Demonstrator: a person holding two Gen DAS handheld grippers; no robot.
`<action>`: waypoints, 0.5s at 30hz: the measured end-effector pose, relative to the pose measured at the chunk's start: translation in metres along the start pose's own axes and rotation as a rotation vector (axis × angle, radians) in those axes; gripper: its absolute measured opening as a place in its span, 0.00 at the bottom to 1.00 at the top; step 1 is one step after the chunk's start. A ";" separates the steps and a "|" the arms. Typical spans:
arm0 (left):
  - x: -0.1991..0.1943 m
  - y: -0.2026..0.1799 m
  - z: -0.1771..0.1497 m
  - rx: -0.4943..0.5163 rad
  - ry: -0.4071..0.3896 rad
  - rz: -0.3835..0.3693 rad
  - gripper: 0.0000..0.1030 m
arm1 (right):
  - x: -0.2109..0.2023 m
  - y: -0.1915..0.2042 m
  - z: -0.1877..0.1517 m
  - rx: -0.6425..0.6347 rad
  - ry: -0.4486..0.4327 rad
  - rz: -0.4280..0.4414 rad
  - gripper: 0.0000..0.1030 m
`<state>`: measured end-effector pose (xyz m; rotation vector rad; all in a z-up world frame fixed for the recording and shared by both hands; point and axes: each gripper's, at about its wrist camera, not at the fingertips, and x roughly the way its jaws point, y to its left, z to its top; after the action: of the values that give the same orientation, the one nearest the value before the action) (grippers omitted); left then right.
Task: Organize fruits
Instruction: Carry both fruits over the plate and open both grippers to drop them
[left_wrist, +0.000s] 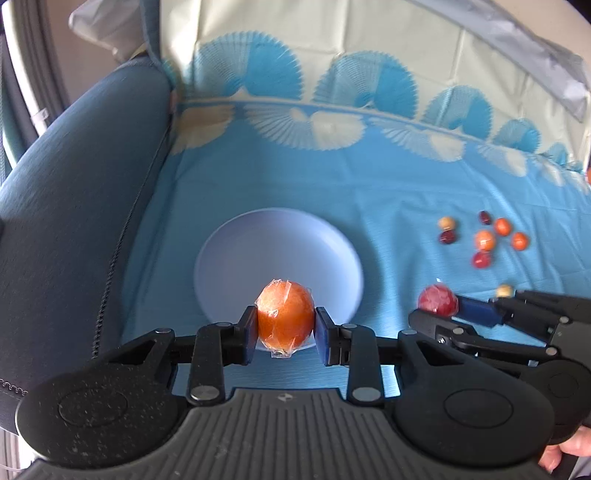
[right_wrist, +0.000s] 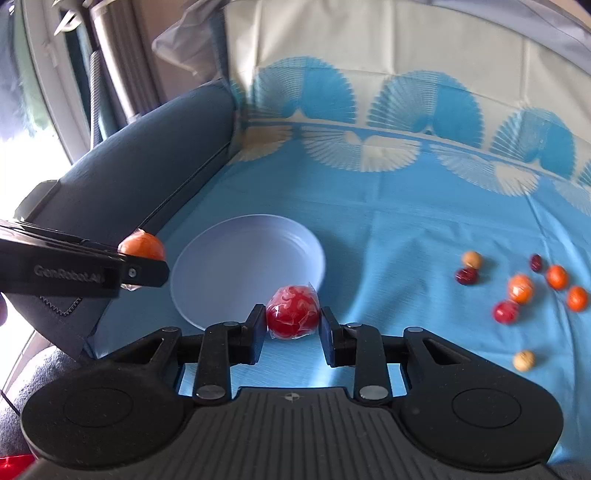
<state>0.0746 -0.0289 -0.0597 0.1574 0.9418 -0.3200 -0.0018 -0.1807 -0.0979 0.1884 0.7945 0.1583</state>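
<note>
Orange and wrapped in clear film, the orange fruit (left_wrist: 285, 314) is sitting clamped between the blue pads of my left gripper (left_wrist: 285, 328), jaws narrowed onto its sides, and I am holding it just over the near rim of the pale plate (left_wrist: 229, 266). My right gripper (right_wrist: 293, 326) is carrying the red fruit (right_wrist: 292, 311), also film-wrapped; its jaws are closed about to the fruit's width and it appears gripped, though the right pad's contact is hard to make out. That fruit is hanging by the plate's near edge, to the plate's right. Judging by how things lie, the task is barely begun: the plate is bare, with nothing resting in it yet, and both of my fruits are waiting to be set down. Further out on the blue tablecloth (right_wrist: 388, 221), well apart from the plate on the right, the scattered small fruits (right_wrist: 521, 288) are lying loose: orange ones, dark red ones and a couple of tan ones. I am expecting all of those to need collecting afterwards. Beyond the cloth, a grey-blue sofa arm (left_wrist: 81, 177) is bordering the left side.
</note>
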 end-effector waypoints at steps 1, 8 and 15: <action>0.006 0.005 0.001 -0.007 0.011 0.005 0.34 | 0.008 0.007 0.004 -0.016 0.004 0.001 0.31; 0.057 0.027 0.007 -0.019 0.055 0.003 0.34 | 0.068 0.031 0.017 -0.092 0.090 -0.007 0.31; 0.102 0.038 0.016 0.003 0.113 0.023 0.36 | 0.125 0.040 0.016 -0.168 0.174 -0.051 0.32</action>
<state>0.1547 -0.0177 -0.1336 0.1901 1.0503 -0.2932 0.0928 -0.1173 -0.1644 -0.0051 0.9534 0.1944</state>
